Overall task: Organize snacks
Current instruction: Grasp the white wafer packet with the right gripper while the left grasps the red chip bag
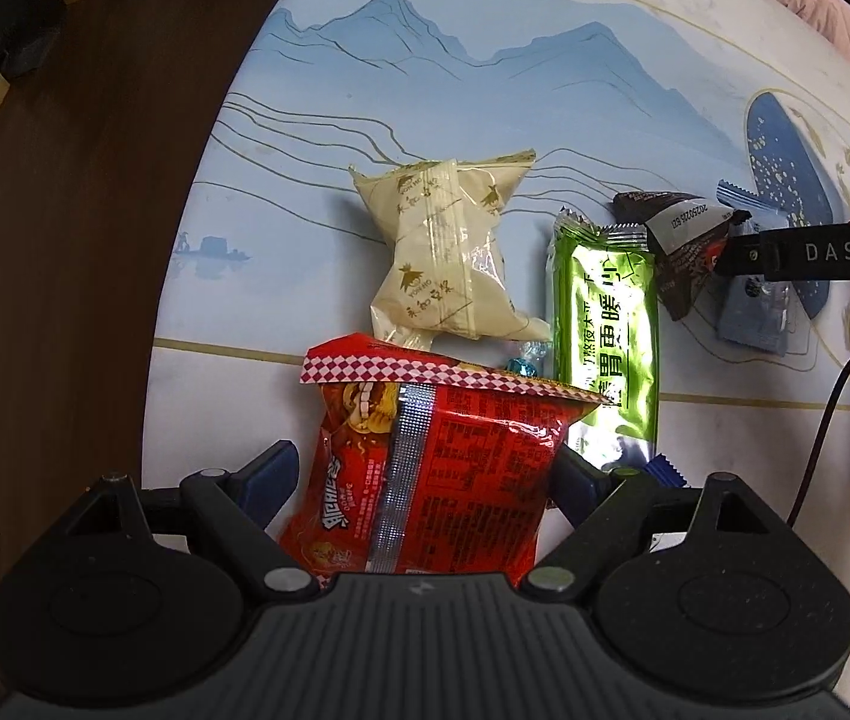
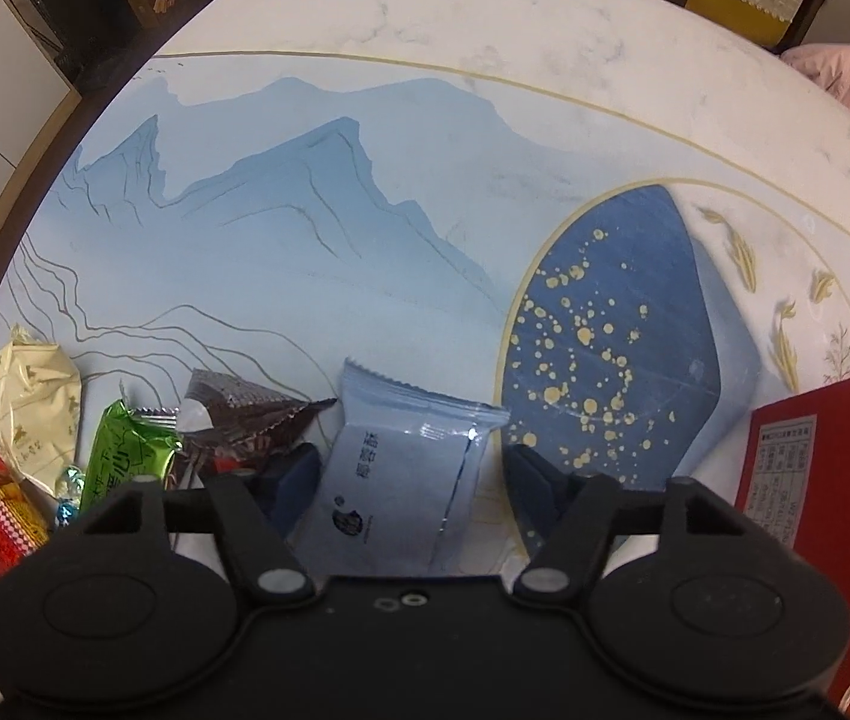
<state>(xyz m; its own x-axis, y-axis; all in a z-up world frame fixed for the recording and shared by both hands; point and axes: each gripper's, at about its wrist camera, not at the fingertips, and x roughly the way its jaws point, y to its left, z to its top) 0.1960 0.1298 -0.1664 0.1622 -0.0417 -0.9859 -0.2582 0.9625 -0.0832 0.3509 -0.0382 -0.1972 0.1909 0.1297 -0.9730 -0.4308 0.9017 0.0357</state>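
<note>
In the left wrist view my left gripper [image 1: 425, 474] is open, its fingers on either side of a red snack bag [image 1: 431, 468] lying on the table. Beyond it lie a cream packet [image 1: 449, 252], a green packet [image 1: 605, 324], a small blue-foil candy [image 1: 104, 363] and a dark brown packet [image 1: 683, 246]. In the right wrist view my right gripper [image 2: 413, 480] is open around a pale blue packet [image 2: 407, 480]. The right gripper's finger [image 1: 809, 252] shows in the left view above that blue packet [image 1: 755, 312].
The round table [image 2: 365, 180] has a painted mountain design and a dark blue patch [image 2: 605, 312]. A red box [image 2: 833, 480] sits at the right. A black cable [image 1: 827, 420] runs near it. The table's left edge drops to a dark floor [image 1: 65, 240].
</note>
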